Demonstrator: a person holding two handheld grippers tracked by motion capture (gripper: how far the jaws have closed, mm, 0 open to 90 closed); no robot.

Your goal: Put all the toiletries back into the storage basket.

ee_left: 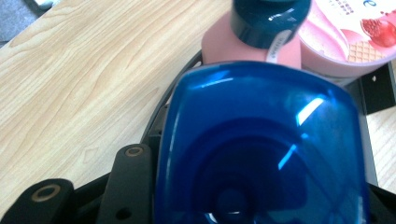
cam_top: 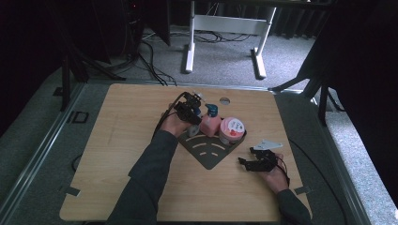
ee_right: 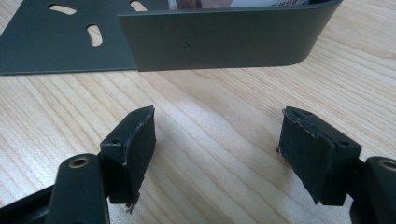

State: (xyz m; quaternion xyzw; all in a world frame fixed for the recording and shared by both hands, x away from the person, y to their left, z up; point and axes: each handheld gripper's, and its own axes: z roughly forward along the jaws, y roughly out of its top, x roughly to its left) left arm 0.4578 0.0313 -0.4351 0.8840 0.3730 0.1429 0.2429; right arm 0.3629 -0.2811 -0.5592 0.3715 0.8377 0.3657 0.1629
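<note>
Blue-capped bottle (ee_left: 261, 149) clamped in left gripper (cam_top: 190, 112), cap end toward the camera, standing on dark rack (cam_top: 209, 152) at its left rear corner. Touching or just beside pink bottle (cam_top: 210, 124); contact hard to tell. Pink tub (cam_top: 232, 130) right of that, also on rack. Rack sits mid-table (cam_top: 117, 140).

Handling, judged: glossy hard plastic cap, likely slippery, rigid, no crush risk at moderate squeeze. Probably light to medium depending on fill; contents not visible. Top-heavy if lifted high by cap alone. Best hold: around cap or shoulder just below it, jaws on 2 flat opposite sides, as now. Tight spacing with pink bottle, so lift straight up to avoid knocking it.

Left hand pose: forearm reaching forward from bottom centre, wrist bent, gripper pointing down onto bottle from left side.

Right gripper (cam_top: 256, 161) empty, jaws spread wide, pads (ee_right: 135, 149) worn, nothing between. Resting low near table surface right of rack, aimed at rack's upturned wall (ee_right: 224, 39). Right hand (cam_top: 274, 176) at table's near right, forearm in from bottom edge.
</note>
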